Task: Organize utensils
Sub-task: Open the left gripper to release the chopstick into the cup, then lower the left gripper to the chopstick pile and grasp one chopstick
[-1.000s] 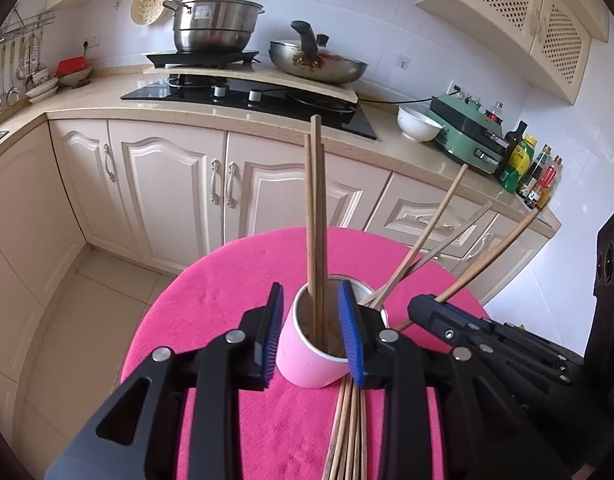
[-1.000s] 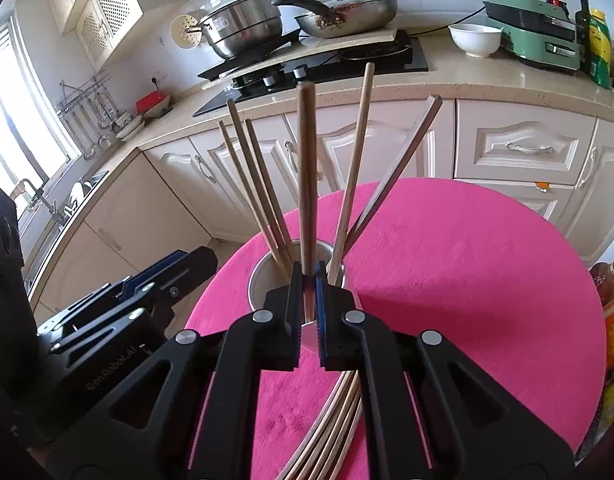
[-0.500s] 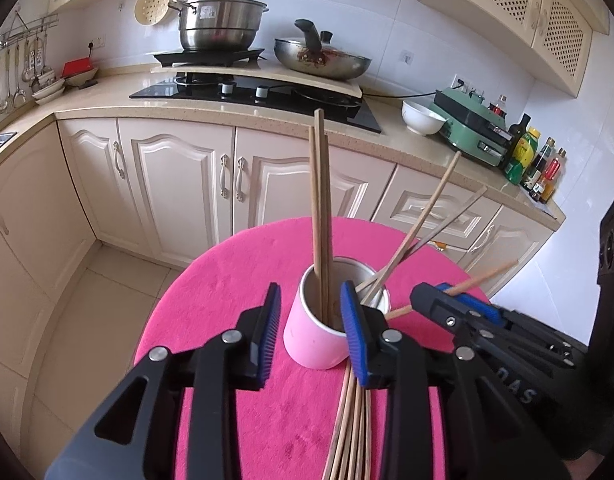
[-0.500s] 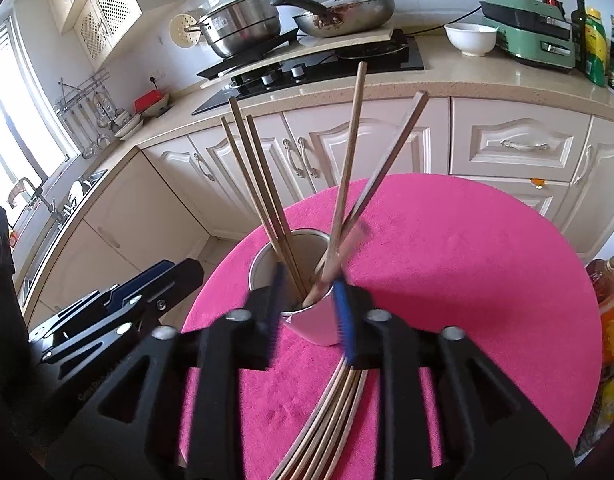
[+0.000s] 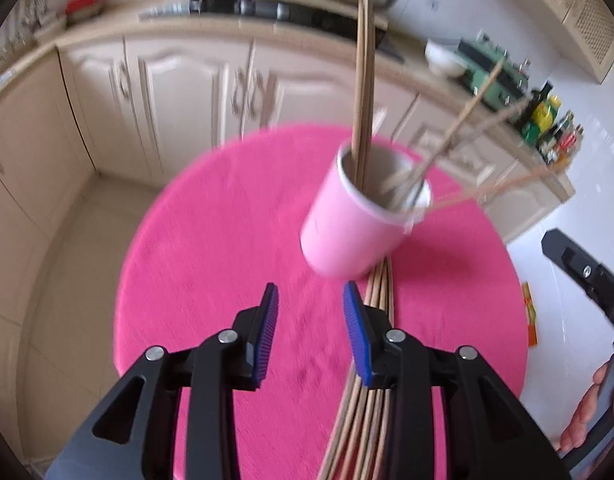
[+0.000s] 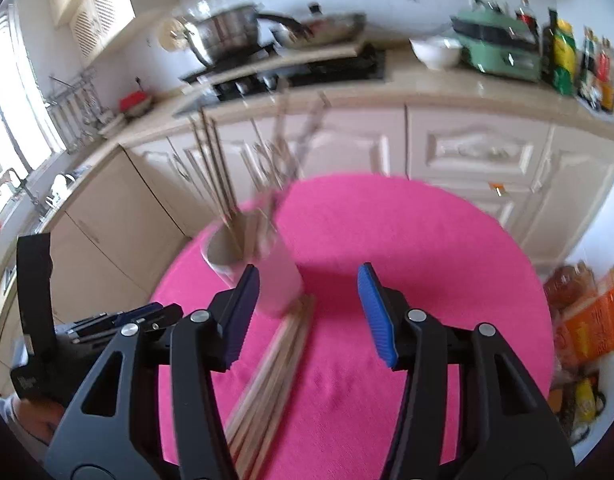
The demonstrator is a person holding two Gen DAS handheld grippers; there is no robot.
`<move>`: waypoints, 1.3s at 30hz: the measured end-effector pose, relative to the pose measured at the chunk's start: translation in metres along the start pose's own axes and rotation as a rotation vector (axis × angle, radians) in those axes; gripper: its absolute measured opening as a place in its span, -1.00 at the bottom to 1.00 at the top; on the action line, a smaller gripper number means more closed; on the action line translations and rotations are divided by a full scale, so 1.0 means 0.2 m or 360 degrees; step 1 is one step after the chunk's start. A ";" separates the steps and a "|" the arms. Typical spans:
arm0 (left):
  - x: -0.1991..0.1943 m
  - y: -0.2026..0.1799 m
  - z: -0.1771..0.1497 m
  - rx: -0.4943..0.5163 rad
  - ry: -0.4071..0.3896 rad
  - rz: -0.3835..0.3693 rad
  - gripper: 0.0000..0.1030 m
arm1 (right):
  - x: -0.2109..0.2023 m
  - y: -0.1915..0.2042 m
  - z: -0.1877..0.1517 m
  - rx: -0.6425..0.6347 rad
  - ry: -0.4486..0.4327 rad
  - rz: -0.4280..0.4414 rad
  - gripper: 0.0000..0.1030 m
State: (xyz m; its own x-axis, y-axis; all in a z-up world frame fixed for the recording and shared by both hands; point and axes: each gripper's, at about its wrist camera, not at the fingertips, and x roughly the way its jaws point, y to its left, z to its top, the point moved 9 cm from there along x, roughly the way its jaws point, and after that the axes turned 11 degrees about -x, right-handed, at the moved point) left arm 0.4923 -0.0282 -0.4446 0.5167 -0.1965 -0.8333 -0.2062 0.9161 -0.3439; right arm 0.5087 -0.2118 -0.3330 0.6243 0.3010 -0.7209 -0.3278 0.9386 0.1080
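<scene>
both grippers have drawn back from the pink cup (image 5: 353, 220), which stands on the round pink table (image 5: 227, 240) with chopsticks (image 5: 363, 80) upright inside, blurred. loose chopsticks (image 5: 367, 392) lie beside it, cut off below. left gripper (image 5: 311, 332) and right gripper (image 6: 307, 316) hang spread, gripping nothing.

One pink cup (image 5: 355, 220) holds about six chopsticks (image 5: 363, 80) (blurred); roughly six more chopsticks (image 5: 371, 400) lie loose.

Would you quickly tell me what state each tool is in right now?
Left tool: open, holding nothing.
Right tool: open, holding nothing.
</scene>
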 end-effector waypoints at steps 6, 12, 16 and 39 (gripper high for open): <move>0.21 -0.09 -0.19 0.0200 0.0281 0.0039 -0.35 | 0.12 -0.07 -0.30 0.0117 0.0231 -0.0010 -0.01; 0.35 -0.12 -0.35 0.0384 0.0437 0.0127 -0.35 | 0.17 -0.07 -0.47 0.0185 0.0350 0.0016 -0.01; 0.38 -0.14 -0.39 0.0464 0.0445 0.0167 -0.35 | 0.18 -0.07 -0.51 0.0206 0.0374 0.0017 -0.01; 0.43 -0.09 -0.42 0.0459 0.0625 0.0223 -0.84 | 0.44 0.11 -0.58 0.0162 0.0693 0.0113 -0.43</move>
State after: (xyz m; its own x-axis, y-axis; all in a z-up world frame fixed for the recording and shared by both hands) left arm 0.4709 -0.0911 -0.5463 0.1378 -0.1304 -0.9818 0.0155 0.9915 -0.1295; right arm 0.4738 -0.1848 -0.4730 0.2389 0.2866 -0.9278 -0.2743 0.9365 0.2187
